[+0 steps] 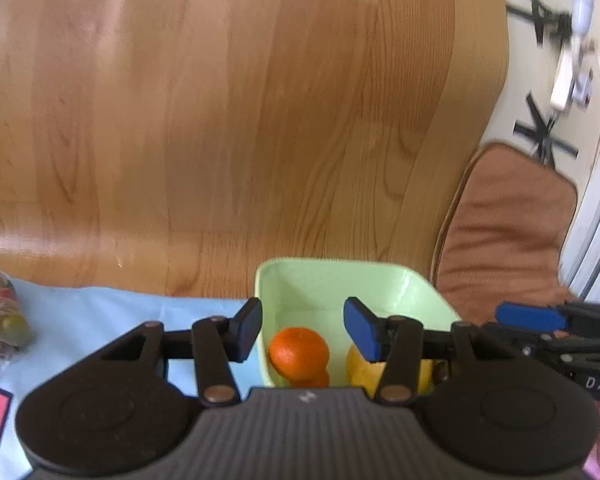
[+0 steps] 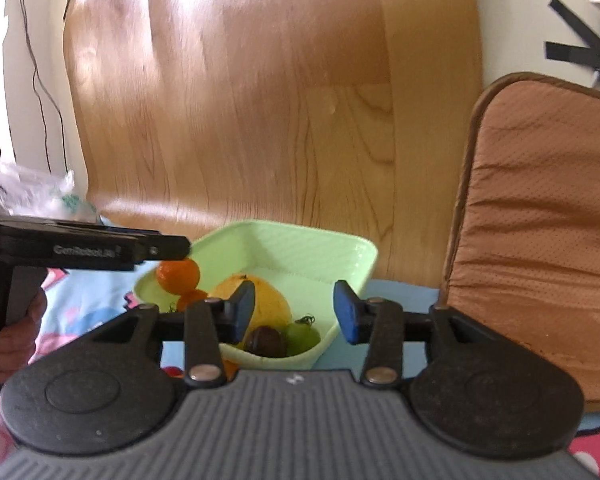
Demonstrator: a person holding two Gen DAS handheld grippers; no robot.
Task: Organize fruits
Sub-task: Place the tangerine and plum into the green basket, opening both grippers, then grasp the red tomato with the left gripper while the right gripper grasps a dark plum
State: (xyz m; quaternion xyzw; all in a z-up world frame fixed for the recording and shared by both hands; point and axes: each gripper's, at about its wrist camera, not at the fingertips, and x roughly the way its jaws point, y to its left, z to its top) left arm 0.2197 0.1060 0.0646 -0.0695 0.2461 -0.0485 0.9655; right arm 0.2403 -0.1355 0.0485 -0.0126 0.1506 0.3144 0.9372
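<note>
Looking along the left tongs (image 1: 302,330), they stand spread and empty over the green bowl (image 1: 380,276), an orange (image 1: 298,350) below; lift straight clear. From the right, the right tongs (image 2: 294,312) gape too, pinching nothing above the yellow fruit (image 2: 268,300), grape (image 2: 304,336) and dark fruit (image 2: 266,342); back off without nudging the rim.

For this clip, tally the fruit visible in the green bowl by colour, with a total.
Fruit in the green bowl, right wrist view:
Orange: 2, one above the other
Yellow: 1
Dark brown: 1
Green: 1
Total: 5, though the gripper hides part of the bowl.
</note>
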